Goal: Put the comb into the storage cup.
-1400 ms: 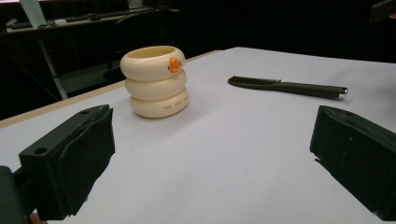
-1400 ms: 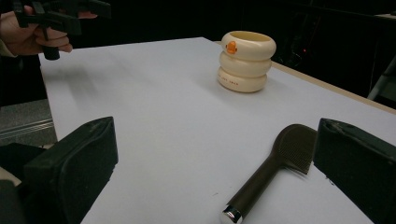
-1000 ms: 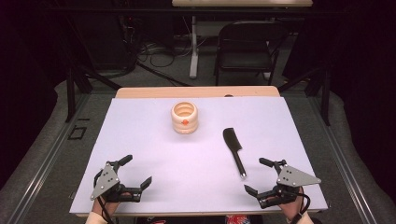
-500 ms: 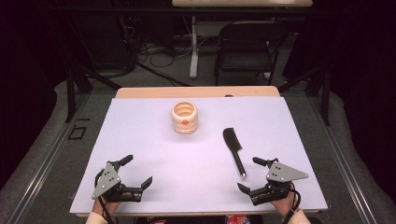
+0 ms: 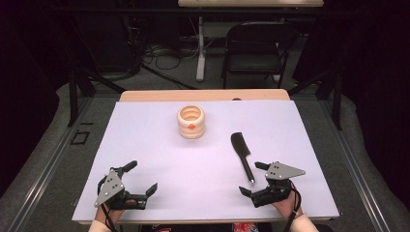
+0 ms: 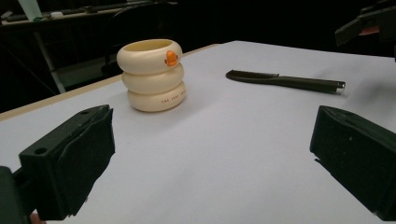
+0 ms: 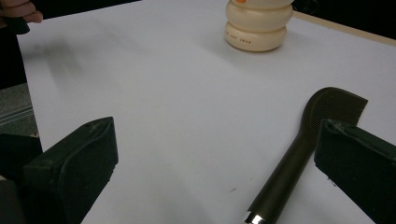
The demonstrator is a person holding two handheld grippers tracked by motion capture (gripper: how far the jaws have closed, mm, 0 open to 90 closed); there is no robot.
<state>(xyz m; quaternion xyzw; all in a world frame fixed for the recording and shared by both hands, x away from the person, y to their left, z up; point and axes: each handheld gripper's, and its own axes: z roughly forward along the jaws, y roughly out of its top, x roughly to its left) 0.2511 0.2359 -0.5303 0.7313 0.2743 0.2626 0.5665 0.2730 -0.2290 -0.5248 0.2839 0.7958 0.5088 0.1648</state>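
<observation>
1. Just ahead of the right gripper (image 5: 252,179), the dark comb (image 5: 241,153) lies flat on the white surface (image 5: 145,140), its handle end pointing back toward that gripper and its toothed head pointing away.
2. Seen in the right gripper view, the comb (image 7: 299,158) runs up between the two black jaws, nearer the right-hand jaw, with its silver-tipped handle end lowest in the frame.
3. That gripper's jaws stand wide apart and hold nothing; from above, the handle tip sits just beside the gripper, and whether they touch cannot be told.
4. Farther ahead and to the left of the right gripper stands the cream ribbed cup (image 5: 191,122), upright, with an orange mark on its side; it is well apart from the comb.
5. Over at the near left corner, the left gripper (image 5: 143,179) hovers with its jaws spread wide and nothing between them.
6. From the left gripper view, the cup (image 6: 151,74) stands ahead and slightly left, and the comb (image 6: 285,81) lies ahead to the right, both well clear of the jaws.
</observation>
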